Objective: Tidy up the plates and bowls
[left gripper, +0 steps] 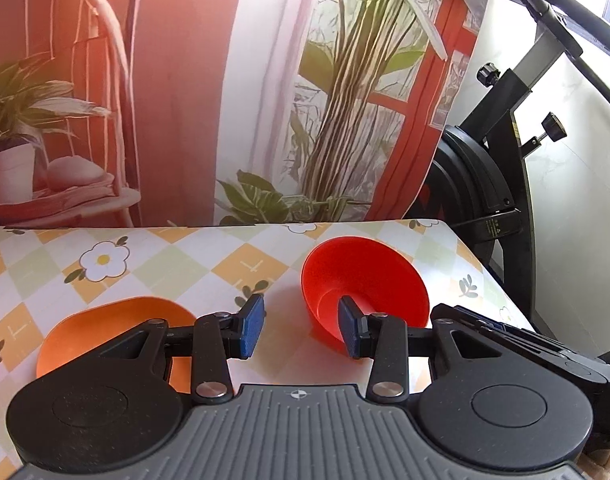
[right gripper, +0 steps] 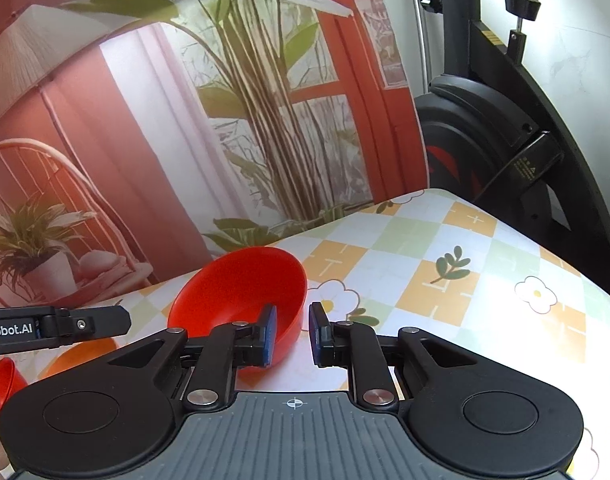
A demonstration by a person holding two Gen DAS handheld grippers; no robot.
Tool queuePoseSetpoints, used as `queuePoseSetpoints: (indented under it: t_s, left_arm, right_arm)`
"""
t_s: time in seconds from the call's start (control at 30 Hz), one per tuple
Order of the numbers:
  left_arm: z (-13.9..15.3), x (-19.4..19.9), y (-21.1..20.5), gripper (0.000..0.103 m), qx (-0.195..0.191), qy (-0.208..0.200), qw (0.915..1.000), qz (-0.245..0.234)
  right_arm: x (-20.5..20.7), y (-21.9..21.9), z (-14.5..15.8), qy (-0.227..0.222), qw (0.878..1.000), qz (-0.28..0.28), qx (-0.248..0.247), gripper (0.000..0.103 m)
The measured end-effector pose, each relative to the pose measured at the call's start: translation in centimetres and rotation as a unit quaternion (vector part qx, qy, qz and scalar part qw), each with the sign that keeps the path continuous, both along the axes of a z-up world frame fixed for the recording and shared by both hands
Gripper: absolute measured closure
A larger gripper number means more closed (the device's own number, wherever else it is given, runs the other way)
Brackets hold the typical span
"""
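My checkered floral tablecloth [left gripper: 209, 264] lies flat under both tools. A smooth round red bowl [left gripper: 365, 280] sits tilted around my left gripper's [left gripper: 301, 330] right finger, jaws wide, empty. My right gripper [right gripper: 291, 334] gapes narrower, left pad [right gripper: 269, 334] inside that bowl's rim.

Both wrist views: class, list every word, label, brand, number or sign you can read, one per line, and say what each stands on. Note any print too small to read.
"Robot.AI", cut off at the picture's left edge, on the left gripper seen in the right wrist view.
Yellow label with a warning triangle on the exercise bike: print too small to read.
The same label in the left wrist view: too small to read.
Crosshair sign, no words, on the right gripper.
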State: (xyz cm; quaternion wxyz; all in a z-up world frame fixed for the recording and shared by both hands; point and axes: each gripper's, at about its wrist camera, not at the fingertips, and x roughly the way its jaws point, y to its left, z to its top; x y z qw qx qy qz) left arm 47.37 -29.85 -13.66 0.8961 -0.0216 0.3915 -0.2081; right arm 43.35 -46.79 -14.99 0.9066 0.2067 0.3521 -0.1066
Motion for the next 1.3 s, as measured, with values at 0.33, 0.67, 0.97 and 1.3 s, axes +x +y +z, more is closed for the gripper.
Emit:
queuePoseSetpoints:
  t_s: [0.33,0.67,0.97,1.3]
  left_arm:
    - [-3.1,3.8,-2.6,0.06,0.018,0.039,0.999,0.012]
    - [-4.9,5.0,-2.4,0.075,-0.02,0.073,0.9971,0.009]
    - [-3.0,3.0,-1.9,0.086,0.0,0.061,0.9979,-0.022]
    - [-0.2,-2.1,1.5,0.086,-0.021,0.052,0.9977,-0.037]
  right_arm:
    - [1.5,-0.8,-2.4,0.005,1.0,-0.008,0.019,0.084]
    - [1.6,-0.4,-2.5,0.003,1.0,0.007,0.017,0.093]
    - [-0.4,0.8,-0.7,-0.011,1.0,0.006,0.028,0.094]
    - [-4.9,3.1,2.6,-0.024,0.998,-0.016,0.06,0.094]
